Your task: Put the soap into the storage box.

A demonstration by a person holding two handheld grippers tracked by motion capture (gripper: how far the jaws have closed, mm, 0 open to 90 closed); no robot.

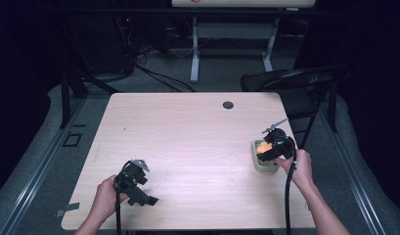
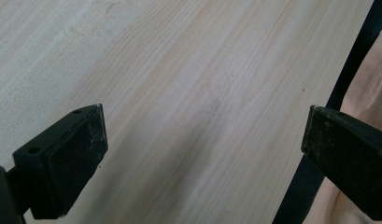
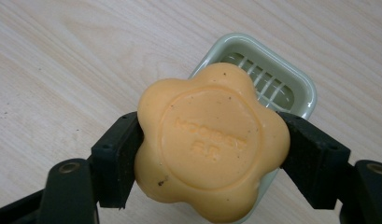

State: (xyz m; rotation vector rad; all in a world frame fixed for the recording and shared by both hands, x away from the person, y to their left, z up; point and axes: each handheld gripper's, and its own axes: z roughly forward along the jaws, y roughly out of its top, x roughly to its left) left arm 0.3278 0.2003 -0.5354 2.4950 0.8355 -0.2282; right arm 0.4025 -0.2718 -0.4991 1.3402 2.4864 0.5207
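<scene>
Left claw (image 1: 147,198) jaws spread wide, right claw (image 3: 212,154) clamped, both hand-held

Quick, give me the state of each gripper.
Left gripper: open, holding nothing, over the table.
Right gripper: shut on the orange soap, above the green soap dish.

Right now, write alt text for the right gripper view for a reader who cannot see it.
An orange flower-shaped soap bar is clamped between the right gripper's two black jaws, over a pale green soap dish with a slatted base. The dish sits on a light wooden table.
</scene>
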